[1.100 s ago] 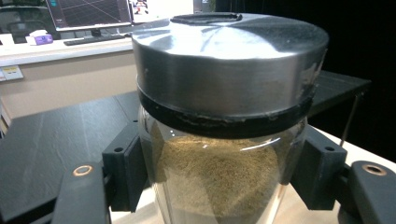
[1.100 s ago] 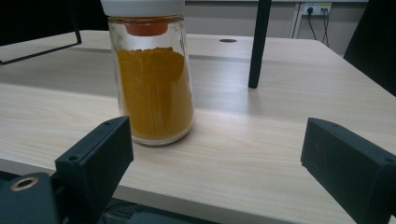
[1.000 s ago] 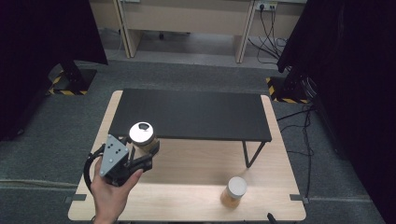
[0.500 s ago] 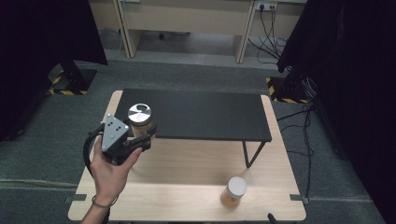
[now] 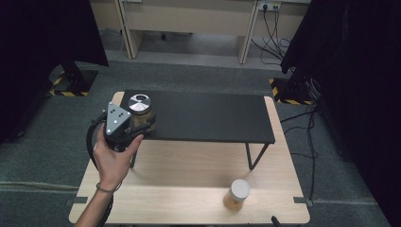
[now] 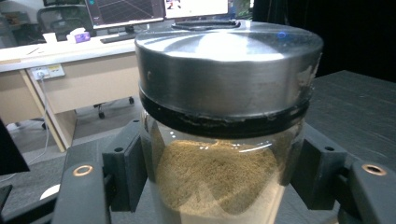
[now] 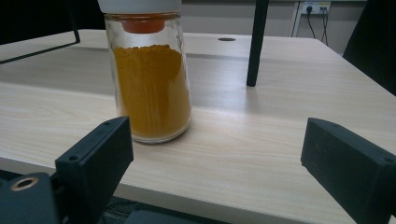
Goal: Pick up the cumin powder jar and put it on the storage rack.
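Observation:
A glass jar (image 5: 138, 108) with a steel lid and brown powder sits between the jaws of my left gripper (image 5: 141, 122), which is shut on it at the left end of the black shelf (image 5: 208, 118). Up close, the jar (image 6: 224, 116) stands upright in the left gripper (image 6: 219, 186), its base hidden. A second jar (image 5: 236, 195) with a white lid and orange-yellow powder stands on the wooden table (image 5: 189, 179) at the front right. My right gripper (image 7: 219, 158) is open just short of that jar (image 7: 152, 84), which stands left of its centre line.
The shelf stands on thin black legs (image 5: 255, 156) over the table's back half; one leg (image 7: 257, 42) rises behind the orange jar. Desks and cables line the far wall. Dark curtains hang at both sides.
The left gripper has carried the steel-lidded jar forward and up, from over the wooden table to the left end of the black shelf. The orange jar has stayed put.

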Action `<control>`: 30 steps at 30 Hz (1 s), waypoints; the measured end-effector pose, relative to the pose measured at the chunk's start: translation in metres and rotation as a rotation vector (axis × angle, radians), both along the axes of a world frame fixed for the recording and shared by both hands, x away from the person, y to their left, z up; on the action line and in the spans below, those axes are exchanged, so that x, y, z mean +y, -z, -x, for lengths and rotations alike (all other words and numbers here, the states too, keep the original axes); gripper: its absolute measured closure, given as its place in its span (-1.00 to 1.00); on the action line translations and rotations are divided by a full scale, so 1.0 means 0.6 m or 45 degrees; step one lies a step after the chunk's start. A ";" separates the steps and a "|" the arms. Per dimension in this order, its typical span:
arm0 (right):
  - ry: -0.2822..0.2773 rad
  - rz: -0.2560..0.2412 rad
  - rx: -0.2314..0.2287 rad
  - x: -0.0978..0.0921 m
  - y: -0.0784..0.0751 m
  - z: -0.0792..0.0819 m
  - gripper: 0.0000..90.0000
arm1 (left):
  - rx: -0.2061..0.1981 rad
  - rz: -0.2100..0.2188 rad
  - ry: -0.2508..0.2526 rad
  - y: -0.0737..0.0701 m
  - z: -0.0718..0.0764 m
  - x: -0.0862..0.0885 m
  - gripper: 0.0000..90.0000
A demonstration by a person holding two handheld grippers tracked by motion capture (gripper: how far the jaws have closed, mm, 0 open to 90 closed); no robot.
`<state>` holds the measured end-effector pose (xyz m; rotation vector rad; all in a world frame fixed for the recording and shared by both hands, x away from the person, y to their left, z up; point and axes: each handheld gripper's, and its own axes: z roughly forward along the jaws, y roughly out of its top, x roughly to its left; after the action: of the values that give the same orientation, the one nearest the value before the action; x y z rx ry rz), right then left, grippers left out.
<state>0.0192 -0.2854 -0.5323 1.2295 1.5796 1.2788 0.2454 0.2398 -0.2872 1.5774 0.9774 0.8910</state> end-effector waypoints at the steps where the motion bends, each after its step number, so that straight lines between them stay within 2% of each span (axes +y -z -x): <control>1: 0.001 0.000 -0.001 0.000 0.000 0.000 -0.79 | 0.006 0.001 -0.007 0.001 -0.004 -0.001 -0.32; 3: 0.002 0.000 -0.002 0.000 0.000 0.001 -0.79 | 0.008 -0.012 -0.020 0.002 -0.010 -0.002 -0.32; 11: 0.002 0.005 -0.004 -0.001 0.000 0.001 -0.79 | 0.035 -0.006 -0.058 0.007 -0.035 -0.001 -0.32; 30: -0.009 0.010 -0.006 -0.001 -0.001 0.002 -0.79 | 0.060 -0.012 -0.096 0.016 -0.064 -0.011 -0.32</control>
<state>0.0182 -0.2859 -0.5315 1.2161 1.5852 1.2784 0.2835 0.2331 -0.2970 1.5844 1.0733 0.9157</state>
